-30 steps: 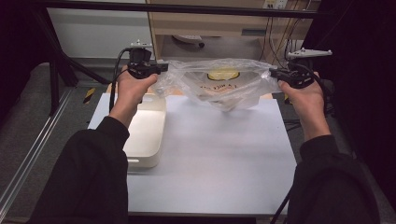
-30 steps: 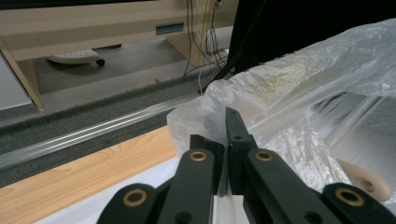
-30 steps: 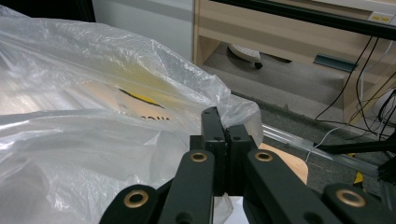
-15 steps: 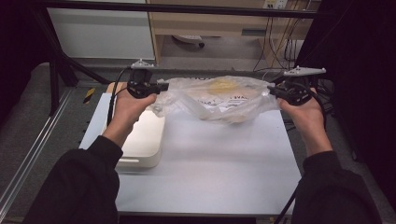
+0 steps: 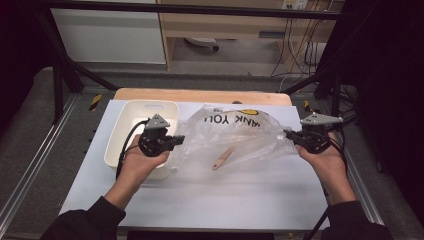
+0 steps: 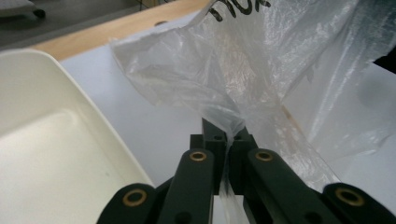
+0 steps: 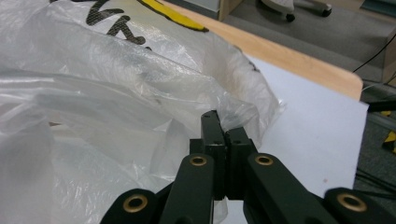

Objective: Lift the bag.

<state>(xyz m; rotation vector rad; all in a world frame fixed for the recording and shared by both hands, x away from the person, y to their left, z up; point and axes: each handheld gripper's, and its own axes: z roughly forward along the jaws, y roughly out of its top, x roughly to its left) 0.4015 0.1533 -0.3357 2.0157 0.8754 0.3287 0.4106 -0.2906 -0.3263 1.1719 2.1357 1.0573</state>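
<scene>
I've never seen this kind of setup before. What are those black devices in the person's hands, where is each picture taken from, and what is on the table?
A person holds a black two-jaw tool in each hand. The high view looks down on the white table; the other two come from cameras riding on each tool. The left tool and right tool are both shut on opposite edges of a thin clear plastic bag with black and yellow print, stretched between them. A small tan stick-like item shows through the bag. A cream rectangular plastic tub sits at the left of the table.

White table (image 5: pixel 240 200), cream tray (image 5: pixel 131 131) at its left, clear plastic bag (image 5: pixel 235 137) lying across the middle
</scene>
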